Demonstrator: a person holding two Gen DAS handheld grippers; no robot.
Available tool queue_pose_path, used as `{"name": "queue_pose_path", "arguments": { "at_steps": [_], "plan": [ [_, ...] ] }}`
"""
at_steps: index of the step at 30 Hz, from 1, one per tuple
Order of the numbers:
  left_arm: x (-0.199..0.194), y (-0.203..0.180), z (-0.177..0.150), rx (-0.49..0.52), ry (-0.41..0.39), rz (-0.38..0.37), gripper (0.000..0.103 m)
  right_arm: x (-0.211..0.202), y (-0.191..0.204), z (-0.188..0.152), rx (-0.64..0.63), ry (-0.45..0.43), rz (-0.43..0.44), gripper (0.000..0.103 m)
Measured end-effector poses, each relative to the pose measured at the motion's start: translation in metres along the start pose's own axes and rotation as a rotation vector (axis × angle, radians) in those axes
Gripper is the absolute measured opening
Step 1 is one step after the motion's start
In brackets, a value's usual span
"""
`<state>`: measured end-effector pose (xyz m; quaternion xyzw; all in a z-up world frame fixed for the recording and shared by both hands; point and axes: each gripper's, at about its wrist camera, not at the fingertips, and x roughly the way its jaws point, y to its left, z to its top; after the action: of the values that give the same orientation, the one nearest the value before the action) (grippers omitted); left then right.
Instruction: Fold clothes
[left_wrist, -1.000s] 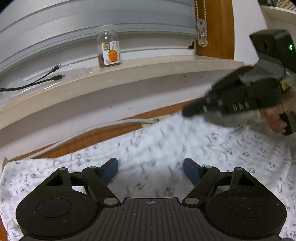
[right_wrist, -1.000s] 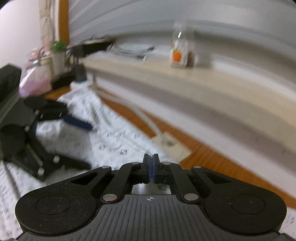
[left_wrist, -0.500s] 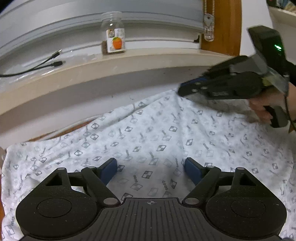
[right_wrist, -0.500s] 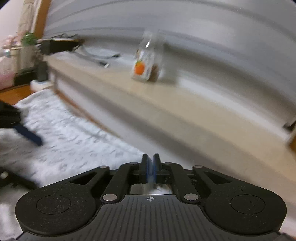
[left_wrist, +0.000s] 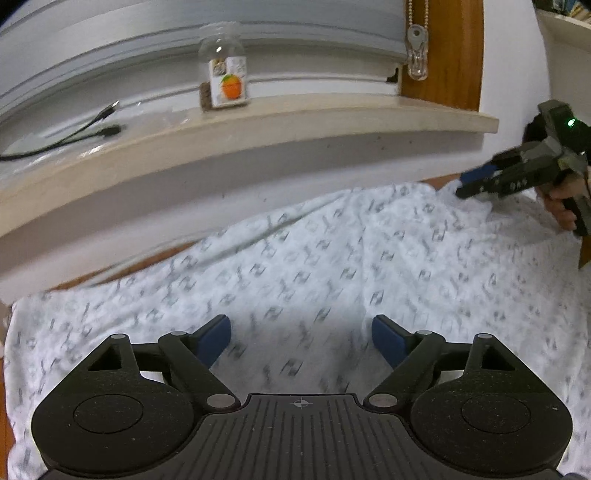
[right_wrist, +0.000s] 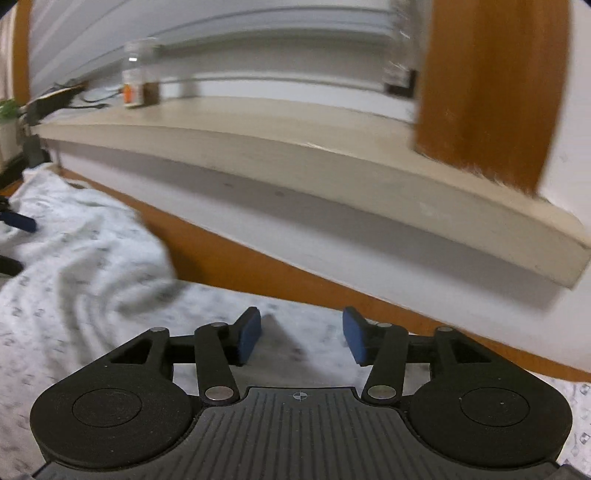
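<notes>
Patterned white garment (left_wrist: 332, 266) spread flat beneath and ahead of both tools. Left gripper (left_wrist: 301, 334) jaws apart, empty. Right gripper (right_wrist: 301, 334) jaws apart, empty, nearer far edge along wooden floor (right_wrist: 236, 258).

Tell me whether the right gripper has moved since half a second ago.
Yes. In the left wrist view the right gripper has slid rightward, farther from the jar on the ledge, and its fingers have opened over the garment.
</notes>
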<state>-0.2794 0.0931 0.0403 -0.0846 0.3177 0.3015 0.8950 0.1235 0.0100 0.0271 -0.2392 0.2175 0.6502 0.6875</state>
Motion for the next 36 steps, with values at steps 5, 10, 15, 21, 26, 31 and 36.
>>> {"name": "queue_pose_path", "arguments": {
  "at_steps": [5, 10, 15, 21, 26, 31, 36],
  "plan": [
    [0.012, -0.012, 0.015, 0.035, -0.022, 0.002, 0.086, 0.004, -0.012, -0.008, 0.048, -0.013, 0.031, 0.037],
    [0.026, -0.011, 0.010, 0.036, 0.005, 0.010, 0.086, 0.004, -0.008, -0.009, 0.047, -0.024, -0.154, 0.003],
    [0.026, -0.001, 0.009, -0.017, 0.019, -0.011, 0.087, -0.001, -0.041, -0.008, 0.218, -0.006, -0.232, 0.008],
    [0.029, 0.003, 0.010, -0.020, 0.021, 0.001, 0.088, -0.055, -0.070, -0.014, 0.204, -0.094, -0.261, 0.027],
    [0.031, 0.018, 0.017, -0.061, 0.010, 0.033, 0.089, -0.091, -0.144, -0.062, 0.332, -0.014, -0.463, 0.028],
    [0.035, 0.017, 0.035, -0.032, -0.013, 0.063, 0.089, -0.107, -0.179, -0.095, 0.418, 0.047, -0.583, 0.028],
    [0.055, 0.038, 0.039, -0.048, 0.021, 0.137, 0.089, -0.116, -0.186, -0.103, 0.450, 0.058, -0.655, 0.027]
  ]
}}
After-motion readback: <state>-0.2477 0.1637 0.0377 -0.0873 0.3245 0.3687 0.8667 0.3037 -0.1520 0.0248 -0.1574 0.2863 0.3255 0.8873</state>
